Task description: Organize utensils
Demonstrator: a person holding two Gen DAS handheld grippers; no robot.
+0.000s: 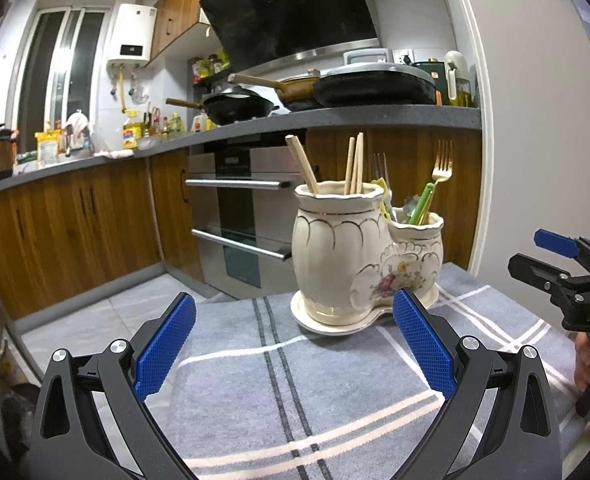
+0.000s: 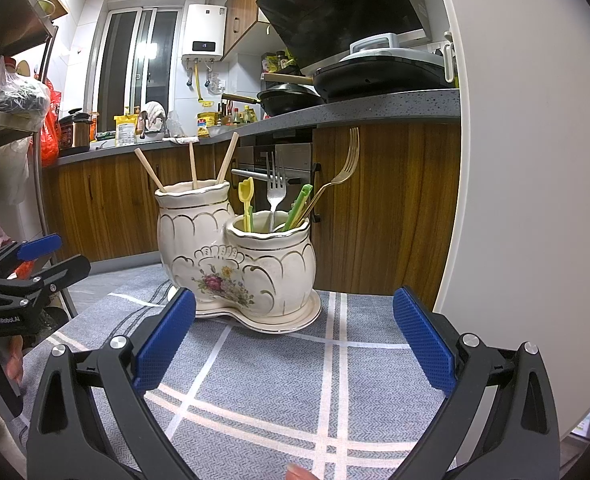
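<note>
On grey cloth (image 2: 263,380), twin ceramic holder (image 2: 235,256), chopsticks (image 2: 193,164) taller pot, forks (image 2: 275,188) shorter, both hand-held grippers (image 1: 295,344) (image 2: 295,344) open, empty

We are in a lived-in home kitchen: a grey counter (image 1: 335,118) runs over wood-fronted cabinets (image 1: 75,220) and a built-in steel oven (image 1: 239,216), with black pans (image 1: 241,108) under a slanted black range hood (image 1: 291,12). On the far wall we see a white water heater (image 2: 204,32) beside a tall window (image 2: 139,68), with oil and sauce bottles (image 2: 231,116) crowded below. A shelf rack (image 2: 11,112) at the left carries plastic bags (image 2: 19,92).
</note>
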